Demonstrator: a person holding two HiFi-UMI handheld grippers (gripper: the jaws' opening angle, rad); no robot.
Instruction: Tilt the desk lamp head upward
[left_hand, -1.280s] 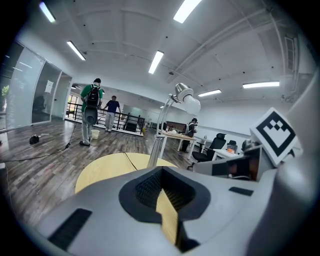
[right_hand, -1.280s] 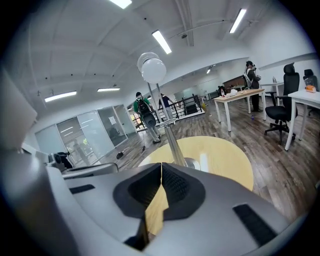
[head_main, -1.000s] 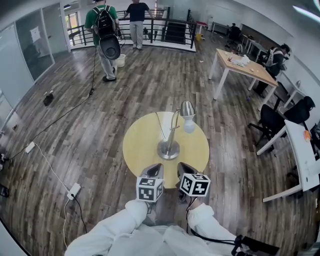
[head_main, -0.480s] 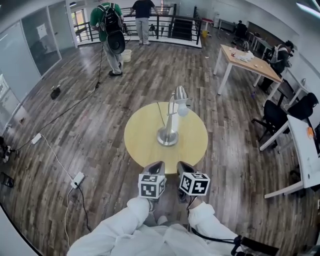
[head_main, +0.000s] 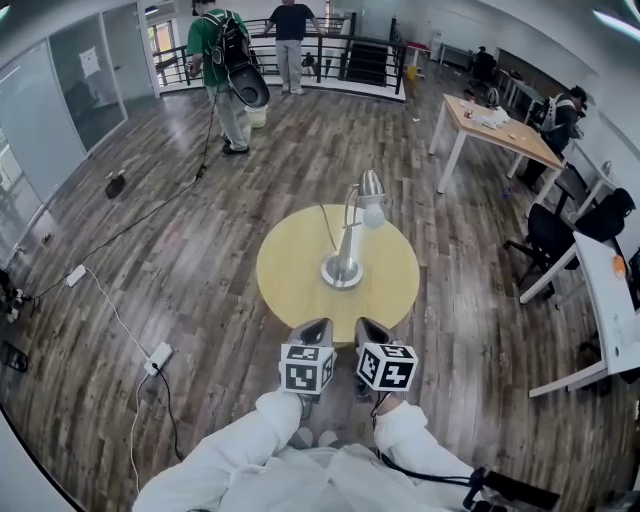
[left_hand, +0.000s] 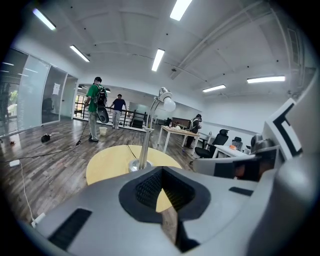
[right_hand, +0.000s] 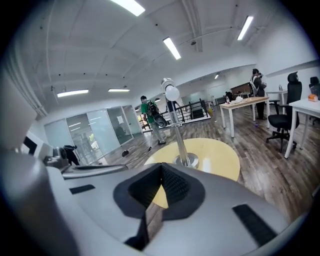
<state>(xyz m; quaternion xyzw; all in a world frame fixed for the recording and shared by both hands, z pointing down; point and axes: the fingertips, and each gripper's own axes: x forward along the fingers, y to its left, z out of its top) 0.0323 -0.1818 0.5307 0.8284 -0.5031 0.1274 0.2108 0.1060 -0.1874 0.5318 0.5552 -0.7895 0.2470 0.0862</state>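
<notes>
Silver lamp base (left_hand: 134, 165) partly behind left gripper (left_hand: 162, 172)

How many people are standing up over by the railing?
2: a person in a green shirt with a backpack, a person in a dark top at the railing. Others may be hidden.

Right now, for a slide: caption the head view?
Left tongs and right tongs shut, short of the lamp on a table.

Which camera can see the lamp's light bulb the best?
The right gripper view. The bulb shows from the side, round and white against the darker ceiling. The left gripper view shows it side-on too, but it stands out less. The head view looks down, so the lamp head hides part of it.
</notes>
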